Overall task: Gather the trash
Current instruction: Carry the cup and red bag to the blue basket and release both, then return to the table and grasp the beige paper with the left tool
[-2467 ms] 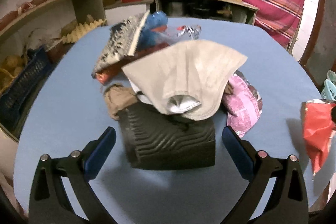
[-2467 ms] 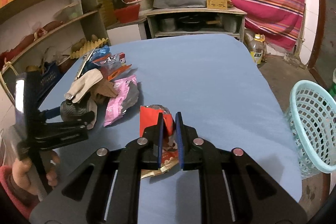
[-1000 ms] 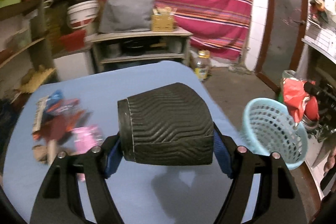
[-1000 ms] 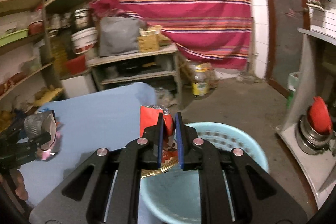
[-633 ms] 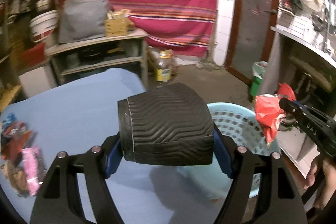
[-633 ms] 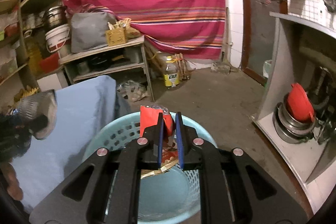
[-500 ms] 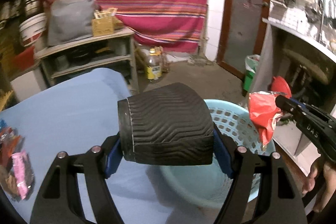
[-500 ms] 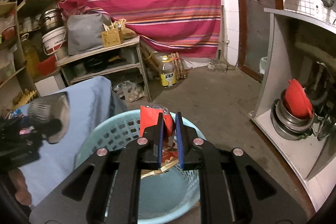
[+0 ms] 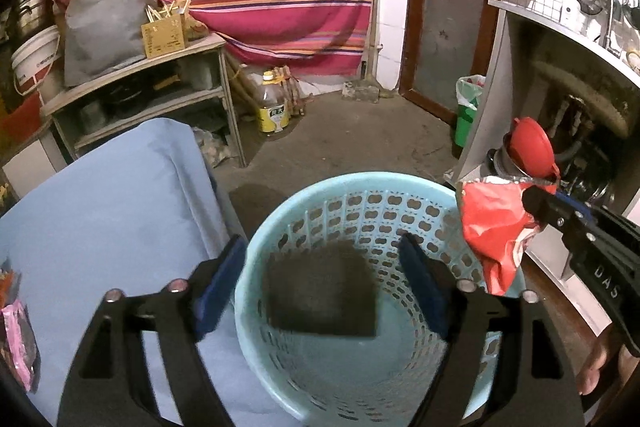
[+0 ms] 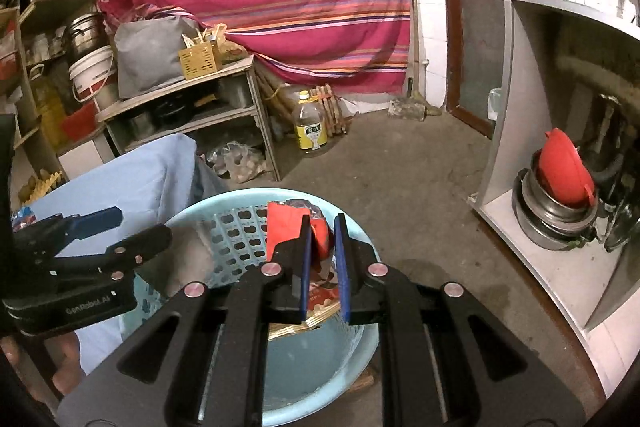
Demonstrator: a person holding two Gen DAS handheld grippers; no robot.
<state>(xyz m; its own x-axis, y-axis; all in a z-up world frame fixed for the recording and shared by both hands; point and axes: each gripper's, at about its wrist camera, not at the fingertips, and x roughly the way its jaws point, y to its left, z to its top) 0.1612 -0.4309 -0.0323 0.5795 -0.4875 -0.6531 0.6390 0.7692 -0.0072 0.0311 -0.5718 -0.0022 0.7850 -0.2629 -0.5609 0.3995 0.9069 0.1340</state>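
My left gripper is open over the light blue plastic basket. A black ribbed cup, blurred, is falling free inside the basket below the fingers. My right gripper is shut on a crumpled red wrapper and holds it above the basket's rim. In the left wrist view the red wrapper hangs over the basket's right rim, with the right gripper behind it. The open left gripper shows at the left of the right wrist view.
The blue-covered table stands left of the basket, with a pink wrapper at its far left edge. A grey cabinet holding pots and a red lid stands right. A shelf unit and oil bottle lie beyond.
My left gripper has opened and let go of the black cup, which is dropping into the basket. Both grippers have moved further over the basket. The right gripper still holds the red wrapper.
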